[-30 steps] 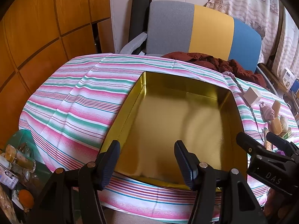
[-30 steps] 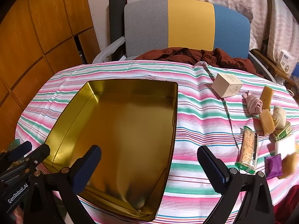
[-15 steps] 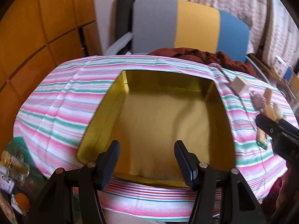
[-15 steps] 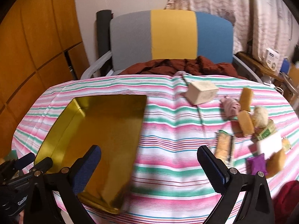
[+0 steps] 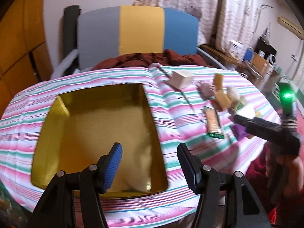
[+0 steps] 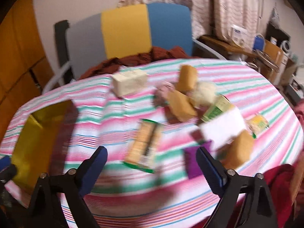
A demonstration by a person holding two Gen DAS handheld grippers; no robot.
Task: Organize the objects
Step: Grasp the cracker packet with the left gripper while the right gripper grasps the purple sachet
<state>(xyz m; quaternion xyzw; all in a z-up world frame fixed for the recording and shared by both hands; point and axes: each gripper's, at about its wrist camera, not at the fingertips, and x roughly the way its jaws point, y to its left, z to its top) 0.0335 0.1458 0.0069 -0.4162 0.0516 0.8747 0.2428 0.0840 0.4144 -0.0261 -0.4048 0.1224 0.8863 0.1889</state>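
Both grippers are released, holding nothing. Between the right gripper's (image 6: 152, 169) spread jaws, just ahead, lies the cracker packet (image 6: 143, 145); the gold tin (image 5: 98, 133) sits under the left gripper (image 5: 149, 163). Best to straddle the packet's narrow width squarely before clenching.

Left hand-held gripper (image 5: 149, 160) and right hand-held gripper (image 6: 152, 165) both gape, holding nothing.

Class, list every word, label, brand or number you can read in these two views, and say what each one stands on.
None can be read.
Cracker packet: print blurred.
Green carton: print blurred.
Cream box: marks too faint.
White box on the side shelf: blue mark, unreadable.
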